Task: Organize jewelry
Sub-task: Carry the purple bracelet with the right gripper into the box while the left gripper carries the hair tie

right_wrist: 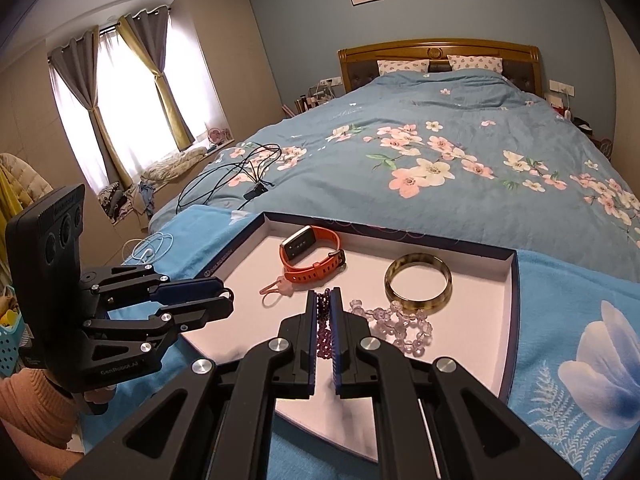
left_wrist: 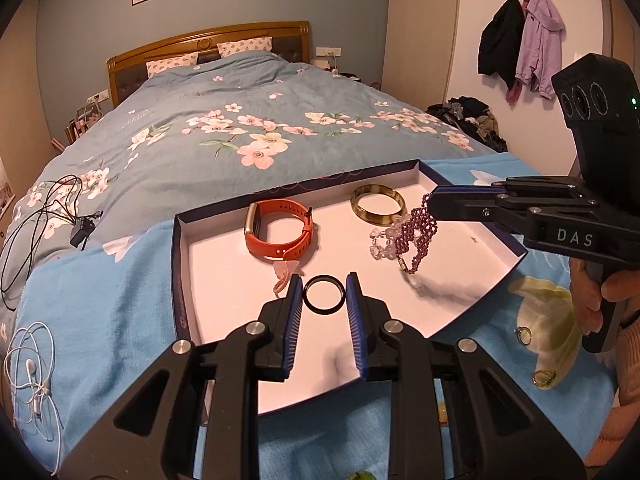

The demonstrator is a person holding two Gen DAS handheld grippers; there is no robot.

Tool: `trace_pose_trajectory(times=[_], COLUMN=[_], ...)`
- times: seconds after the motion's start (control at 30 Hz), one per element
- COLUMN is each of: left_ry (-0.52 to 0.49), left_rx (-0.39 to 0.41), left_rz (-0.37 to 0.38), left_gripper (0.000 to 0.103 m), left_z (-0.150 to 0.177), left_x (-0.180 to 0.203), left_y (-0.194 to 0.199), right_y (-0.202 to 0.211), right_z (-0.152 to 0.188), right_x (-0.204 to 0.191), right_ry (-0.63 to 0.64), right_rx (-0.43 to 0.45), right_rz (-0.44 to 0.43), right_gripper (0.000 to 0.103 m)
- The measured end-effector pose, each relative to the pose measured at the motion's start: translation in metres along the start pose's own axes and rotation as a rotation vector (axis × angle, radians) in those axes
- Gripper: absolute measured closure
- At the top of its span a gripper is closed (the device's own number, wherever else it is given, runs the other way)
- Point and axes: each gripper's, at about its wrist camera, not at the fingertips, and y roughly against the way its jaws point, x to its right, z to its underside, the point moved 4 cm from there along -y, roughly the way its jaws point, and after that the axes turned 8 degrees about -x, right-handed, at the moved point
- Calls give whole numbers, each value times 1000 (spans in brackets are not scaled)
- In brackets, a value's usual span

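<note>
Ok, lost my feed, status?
Left gripper shut on black ring. Right gripper shut on purple beaded bracelet, both over white-lined tray. Nothing blocking.

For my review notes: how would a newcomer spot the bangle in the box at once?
Start at the shallow white-lined box on the blue floral blanket at the foot of the bed. The glossy olive-and-amber mottled bangle lies flat near the box's far right corner, beside the clear bead bracelet. It alone is one rigid, wide hoop.

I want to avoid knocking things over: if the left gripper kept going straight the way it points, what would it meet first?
Probably the white tray floor, since the left gripper, holding a black ring, points downward. Just beyond lie the pink charm and the orange watch.
</note>
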Motion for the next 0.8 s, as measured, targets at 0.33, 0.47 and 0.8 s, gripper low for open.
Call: trace_pose_trajectory(times=[0.33, 0.47, 0.8], left_ry=[15, 24, 29], left_rx=[-26, -42, -56], left_rz=[-12, -11, -8], left_gripper=[81, 81, 81], left_z=[-5, -5, -4], left_x=[-5, -7, -9], left_y=[-17, -23, -31], right_y=[-5, -8, -11], right_z=[-3, 0, 5], right_x=[2, 7, 20], right_ry=[-9, -21, -46], right_rx=[0, -17, -39], right_rz=[-25, -4, 35], right_gripper=[98, 98, 98])
